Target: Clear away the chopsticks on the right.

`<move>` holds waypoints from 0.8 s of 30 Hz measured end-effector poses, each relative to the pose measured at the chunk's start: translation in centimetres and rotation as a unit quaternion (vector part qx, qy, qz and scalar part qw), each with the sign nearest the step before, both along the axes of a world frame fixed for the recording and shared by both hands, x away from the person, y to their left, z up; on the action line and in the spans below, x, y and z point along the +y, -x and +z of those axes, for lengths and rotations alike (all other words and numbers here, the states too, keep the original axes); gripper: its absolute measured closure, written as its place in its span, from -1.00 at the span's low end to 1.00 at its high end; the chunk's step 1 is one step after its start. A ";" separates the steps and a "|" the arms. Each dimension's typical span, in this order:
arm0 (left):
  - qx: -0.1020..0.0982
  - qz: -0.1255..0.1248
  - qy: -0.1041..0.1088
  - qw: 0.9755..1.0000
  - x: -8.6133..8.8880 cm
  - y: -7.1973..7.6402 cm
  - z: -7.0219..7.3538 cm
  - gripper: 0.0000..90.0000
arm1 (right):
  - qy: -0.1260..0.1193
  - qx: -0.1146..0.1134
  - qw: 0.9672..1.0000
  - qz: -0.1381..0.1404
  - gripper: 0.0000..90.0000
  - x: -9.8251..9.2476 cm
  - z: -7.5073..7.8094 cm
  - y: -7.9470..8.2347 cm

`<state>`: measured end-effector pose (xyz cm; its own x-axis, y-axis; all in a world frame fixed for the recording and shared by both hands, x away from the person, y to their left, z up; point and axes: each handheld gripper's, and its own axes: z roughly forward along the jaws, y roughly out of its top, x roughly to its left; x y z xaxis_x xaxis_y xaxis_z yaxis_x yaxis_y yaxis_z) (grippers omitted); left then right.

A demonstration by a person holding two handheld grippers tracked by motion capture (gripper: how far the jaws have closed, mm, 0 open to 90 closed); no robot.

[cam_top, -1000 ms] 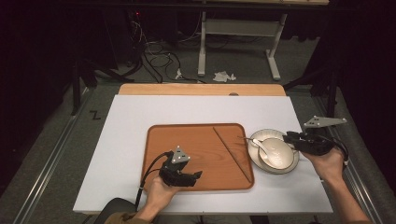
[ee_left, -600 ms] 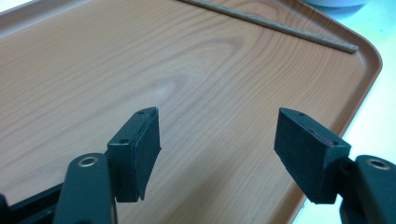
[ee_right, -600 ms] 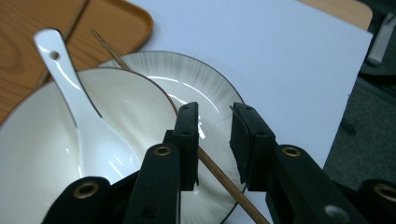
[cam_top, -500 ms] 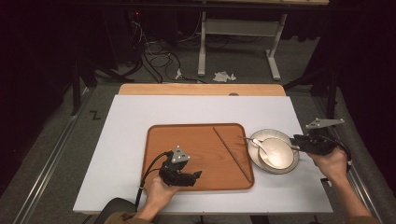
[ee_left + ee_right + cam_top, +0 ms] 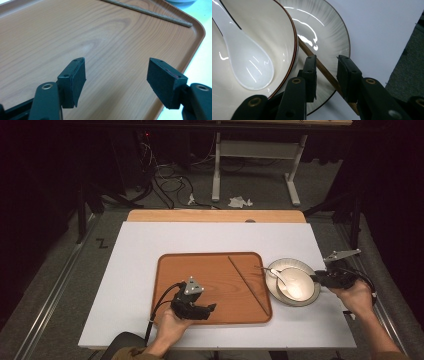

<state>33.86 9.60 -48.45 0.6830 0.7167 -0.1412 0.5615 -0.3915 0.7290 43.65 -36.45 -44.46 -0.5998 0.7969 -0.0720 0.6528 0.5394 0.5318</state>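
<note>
Chopstick (image 5: 322, 68) — diagonal across plate (image 5: 337, 37)

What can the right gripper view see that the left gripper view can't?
The right gripper view sees a bowl with a white spoon in it, sitting on a plate. A plate chopstick lies between the right gripper jaws, which have just been opening.

The left gripper view sees a wooden tray with a tray chopstick lying on it. The left gripper is wide open above the tray, with nothing between its jaws.

Both views have two black jaws, one chopstick and some white table.
</note>
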 end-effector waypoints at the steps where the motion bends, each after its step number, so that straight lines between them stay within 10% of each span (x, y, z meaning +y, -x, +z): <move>1: 0.000 0.000 0.000 1.000 0.0 0.0 0.0 -0.31 | 0.004 0.002 1.000 0.003 0.54 0.1 -0.1 -0.1; 24: -0.001 -0.002 -0.003 1.000 -0.2 0.0 0.0 -0.30 | 0.019 0.028 0.999 0.002 0.71 0.6 -0.7 -1.3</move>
<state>33.82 9.42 -48.49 0.6867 0.7142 -0.1356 0.5584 -0.3988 0.7275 44.92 -35.86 -45.17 -0.6075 0.7914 -0.0681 0.6780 0.5613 0.4746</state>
